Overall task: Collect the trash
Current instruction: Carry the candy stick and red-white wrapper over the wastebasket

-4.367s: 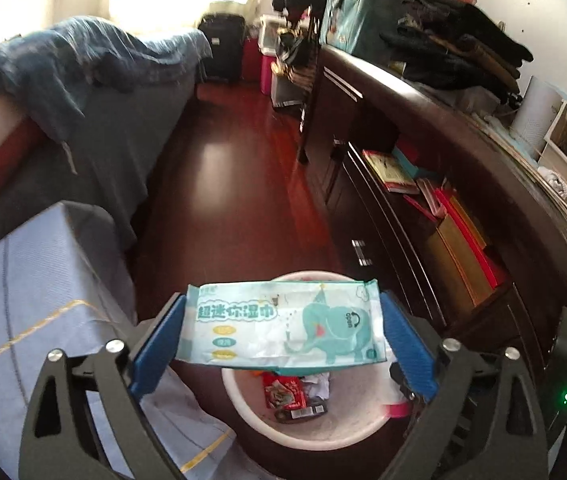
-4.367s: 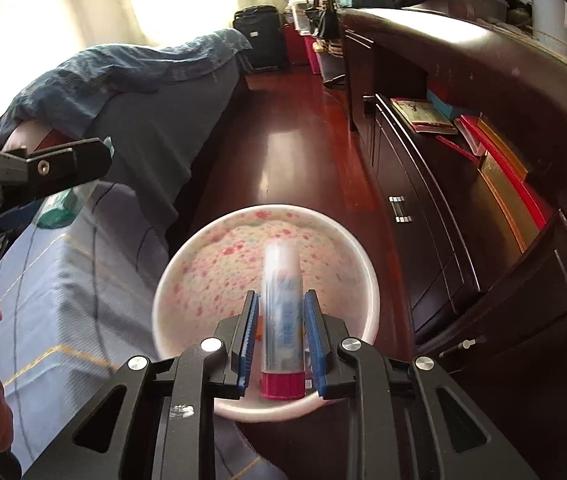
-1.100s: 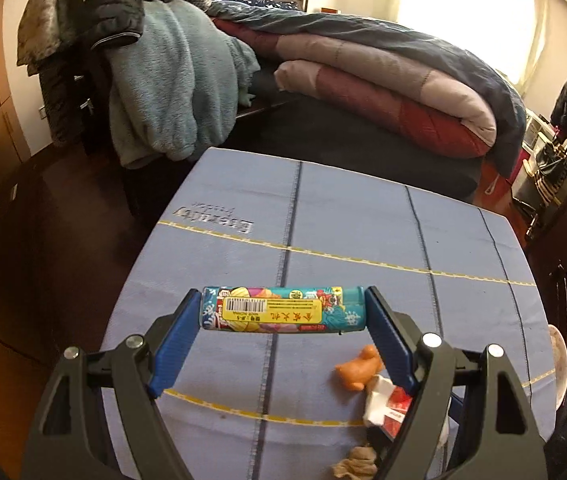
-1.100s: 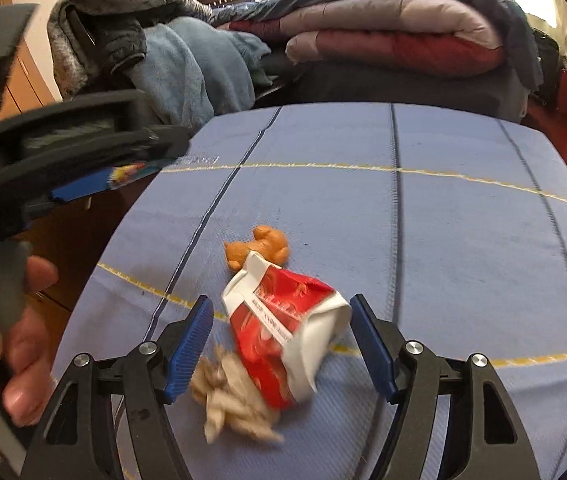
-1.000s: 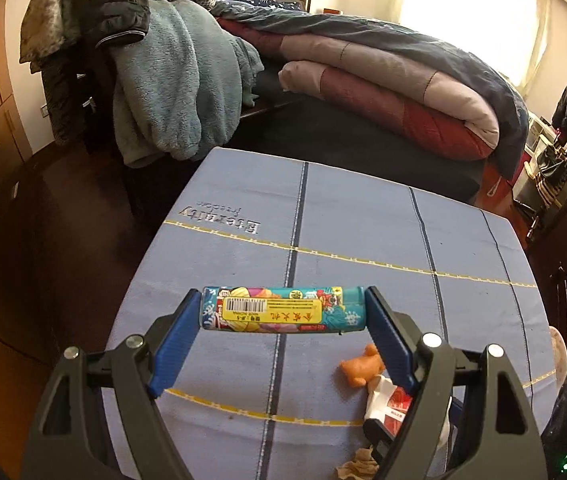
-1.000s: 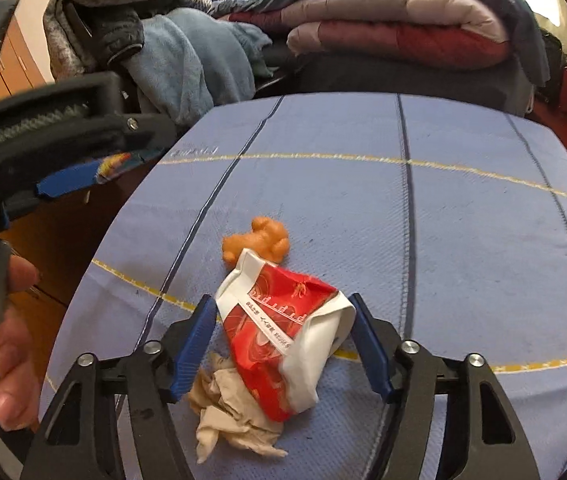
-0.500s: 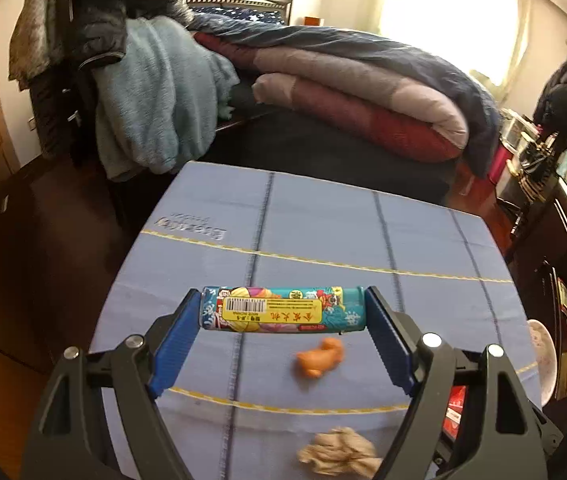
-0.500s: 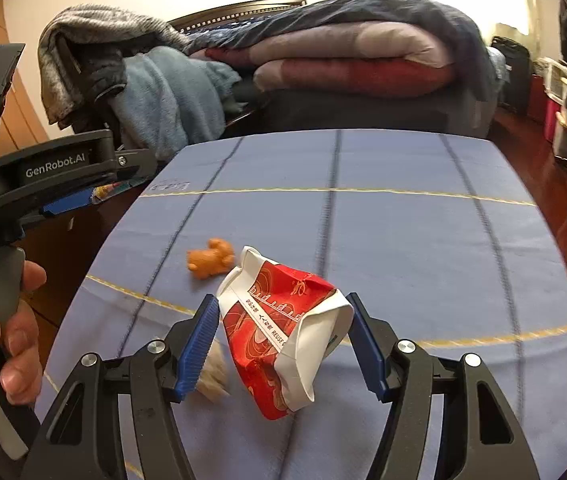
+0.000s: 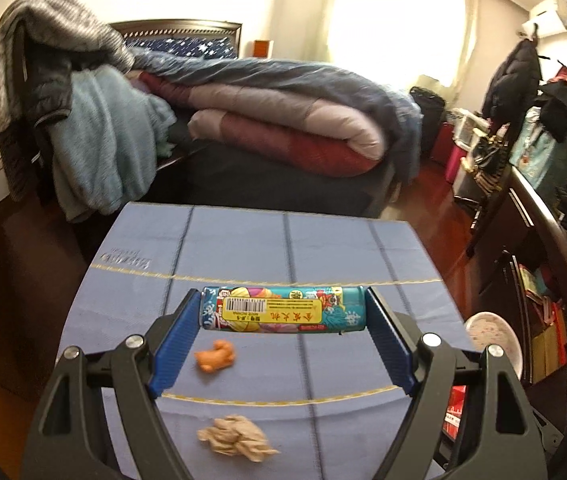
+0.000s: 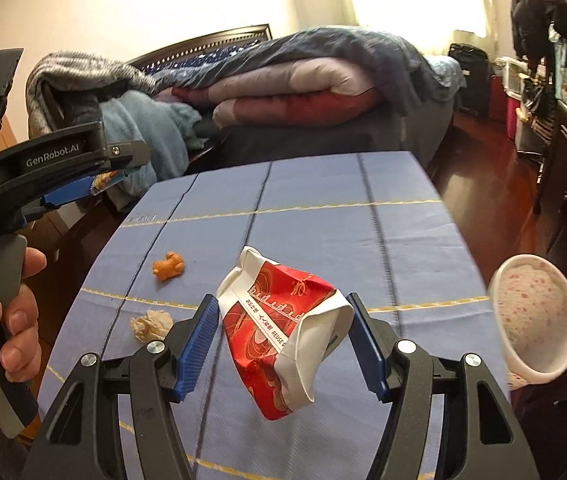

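Above the table [image 9: 243, 240], left tongs [image 9: 282, 312] pinch a tube [image 9: 282, 310]; right tongs [image 10: 281, 320] pinch a carton [image 10: 283, 332].

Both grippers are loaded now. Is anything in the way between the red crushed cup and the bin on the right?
Nothing visible. The red crushed cup hangs in the right gripper above the blue cloth; the speckled bin stands past the cloth's right edge, mouth open. The orange scrap and crumpled tissue lie left.

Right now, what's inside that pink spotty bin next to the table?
The bin tips its mouth toward the right wrist camera, and only its speckled pink inner wall shows. No trash is visible there. The very bottom is turned away and blurred, so anything lying there can't be seen.
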Available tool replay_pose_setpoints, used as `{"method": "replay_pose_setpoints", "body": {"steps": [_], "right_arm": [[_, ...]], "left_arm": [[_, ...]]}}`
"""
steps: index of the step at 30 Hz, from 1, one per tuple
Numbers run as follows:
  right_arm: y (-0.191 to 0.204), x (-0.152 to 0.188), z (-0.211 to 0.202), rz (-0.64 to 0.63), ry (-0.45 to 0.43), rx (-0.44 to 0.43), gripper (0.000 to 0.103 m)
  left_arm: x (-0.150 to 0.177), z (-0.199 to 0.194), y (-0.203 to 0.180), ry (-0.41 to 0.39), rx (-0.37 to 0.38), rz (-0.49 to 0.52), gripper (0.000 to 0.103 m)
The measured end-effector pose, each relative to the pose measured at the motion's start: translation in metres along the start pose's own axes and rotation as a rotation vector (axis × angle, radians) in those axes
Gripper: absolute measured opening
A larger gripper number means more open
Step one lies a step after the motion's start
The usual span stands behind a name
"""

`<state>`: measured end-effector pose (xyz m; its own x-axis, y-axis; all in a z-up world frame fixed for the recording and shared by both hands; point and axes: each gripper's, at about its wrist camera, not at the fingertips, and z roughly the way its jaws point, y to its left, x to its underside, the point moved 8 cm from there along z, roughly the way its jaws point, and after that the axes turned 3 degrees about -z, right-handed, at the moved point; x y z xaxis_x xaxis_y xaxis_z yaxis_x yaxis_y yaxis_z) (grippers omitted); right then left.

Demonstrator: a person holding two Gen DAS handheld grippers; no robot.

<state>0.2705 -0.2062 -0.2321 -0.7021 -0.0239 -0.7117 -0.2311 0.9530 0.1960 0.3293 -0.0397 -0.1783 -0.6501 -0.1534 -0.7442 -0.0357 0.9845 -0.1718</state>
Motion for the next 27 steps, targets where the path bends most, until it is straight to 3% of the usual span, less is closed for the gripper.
{"method": "replay_pose_setpoints", "body": {"steps": [14,27], "right_arm": [[-0.081,0.001,-0.067,0.065,-0.093,0.127,0.064],[-0.155,0.007,-0.102,0.155,-0.137,0.247,0.064]], "left_arm": [[-0.005,-0.03,-0.116,-0.06,0.133,0.136,0.081],[0.002,-0.022,-0.204,-0.054,0.23,0.231,0.081]]}}
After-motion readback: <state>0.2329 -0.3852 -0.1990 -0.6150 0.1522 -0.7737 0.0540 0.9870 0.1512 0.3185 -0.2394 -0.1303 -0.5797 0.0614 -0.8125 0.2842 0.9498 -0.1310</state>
